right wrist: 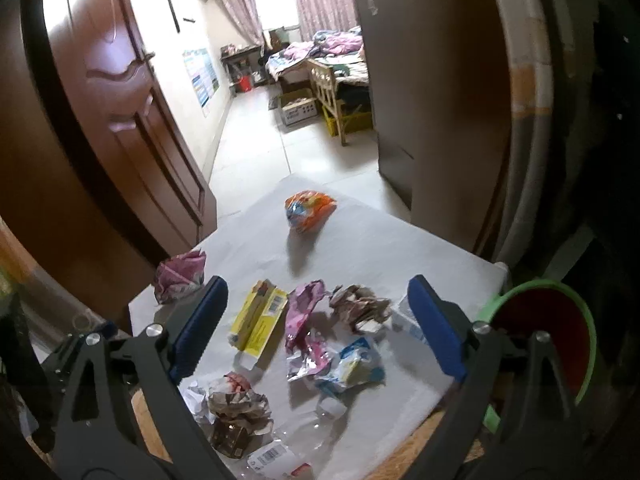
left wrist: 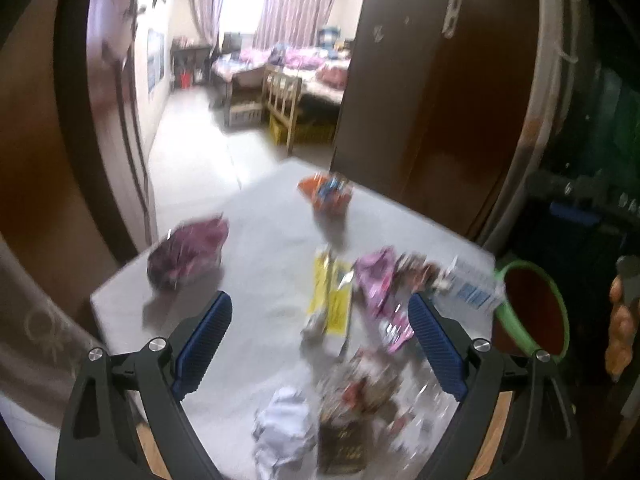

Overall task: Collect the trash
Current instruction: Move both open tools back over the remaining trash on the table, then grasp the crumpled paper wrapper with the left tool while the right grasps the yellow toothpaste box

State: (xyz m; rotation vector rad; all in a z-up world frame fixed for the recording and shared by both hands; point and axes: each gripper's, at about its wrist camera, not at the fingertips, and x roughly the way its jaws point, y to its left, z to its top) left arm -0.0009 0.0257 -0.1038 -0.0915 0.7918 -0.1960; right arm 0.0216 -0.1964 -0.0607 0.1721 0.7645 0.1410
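Trash lies scattered on a white-covered table. An orange wrapper sits at the far end and a pink crumpled bag at the left edge. In the middle are a yellow box, a pink foil wrapper, a brown paper wad and a blue-white wrapper. My right gripper hovers open above them, holding nothing. The blurred left wrist view shows my left gripper, also open and holding nothing, over the yellow box. A purple bag lies to its left.
A green-rimmed bin with a dark red inside stands off the table's right edge, also in the left wrist view as the bin. A hand shows beside it. A brown door is at left, a dark cabinet at right.
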